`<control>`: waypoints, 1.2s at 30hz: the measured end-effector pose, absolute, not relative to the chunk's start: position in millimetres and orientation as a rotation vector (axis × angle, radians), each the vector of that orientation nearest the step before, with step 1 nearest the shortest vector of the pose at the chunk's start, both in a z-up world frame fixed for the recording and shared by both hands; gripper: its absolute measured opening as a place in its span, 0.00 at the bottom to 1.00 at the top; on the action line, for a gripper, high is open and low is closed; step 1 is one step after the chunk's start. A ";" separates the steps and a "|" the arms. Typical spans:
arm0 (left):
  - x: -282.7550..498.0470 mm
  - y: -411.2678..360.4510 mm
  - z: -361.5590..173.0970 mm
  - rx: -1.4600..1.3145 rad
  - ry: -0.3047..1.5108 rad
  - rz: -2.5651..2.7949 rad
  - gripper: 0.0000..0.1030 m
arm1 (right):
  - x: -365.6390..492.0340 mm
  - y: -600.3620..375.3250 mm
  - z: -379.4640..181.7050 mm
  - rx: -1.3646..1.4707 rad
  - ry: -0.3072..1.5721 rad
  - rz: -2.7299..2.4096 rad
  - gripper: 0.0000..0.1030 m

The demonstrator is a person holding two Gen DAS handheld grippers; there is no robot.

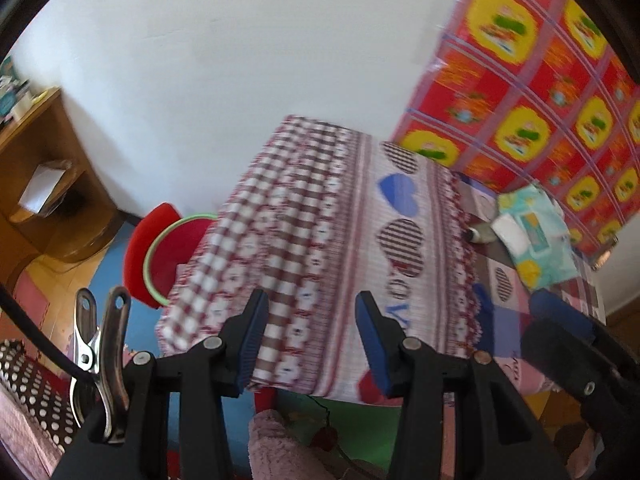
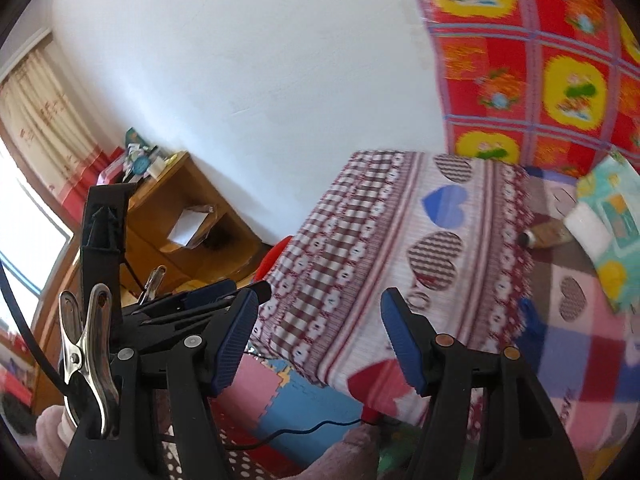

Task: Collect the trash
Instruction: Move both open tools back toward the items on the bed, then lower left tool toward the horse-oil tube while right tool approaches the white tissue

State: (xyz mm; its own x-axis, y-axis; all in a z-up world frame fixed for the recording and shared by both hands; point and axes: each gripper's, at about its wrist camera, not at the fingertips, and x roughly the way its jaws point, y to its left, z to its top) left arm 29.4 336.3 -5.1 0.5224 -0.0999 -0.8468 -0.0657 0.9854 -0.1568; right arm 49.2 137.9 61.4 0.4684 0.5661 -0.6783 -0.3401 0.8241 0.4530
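A table draped in a checked, heart-patterned cloth fills the middle of both views. Near its far right lies a small brownish bottle-like item on its side, next to a light-blue wipes pack. A small blue scrap lies nearer on the cloth, too blurred to name. My left gripper hangs open before the table's near edge, with nothing between its blue pads. My right gripper is open and empty too. It shows at the left wrist view's right edge as the right gripper.
A wooden shelf unit stands against the white wall at left. A red stool sits beside the table. A red-and-yellow patterned sheet hangs at right. Foam mats and a dark cable cover the floor.
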 end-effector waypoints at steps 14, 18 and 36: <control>52.6 244.4 7.5 -0.089 1.040 -0.182 0.46 | 44.6 57.2 64.1 0.341 0.931 0.424 0.64; 63.6 228.2 7.4 -0.059 1.047 -0.224 0.46 | 48.6 39.5 61.3 0.357 0.939 0.376 0.64; 116.5 180.5 -2.1 0.061 1.073 -0.375 0.46 | 80.0 -3.4 32.9 0.413 0.988 0.203 0.64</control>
State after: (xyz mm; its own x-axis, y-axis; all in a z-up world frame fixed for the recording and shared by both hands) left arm 116.5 180.5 -2.1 0.4206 -0.2698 -0.8662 0.3284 0.9353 -0.1318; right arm 80.0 -3.4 32.9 0.5399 0.3496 -0.7657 0.0197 0.9041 0.4268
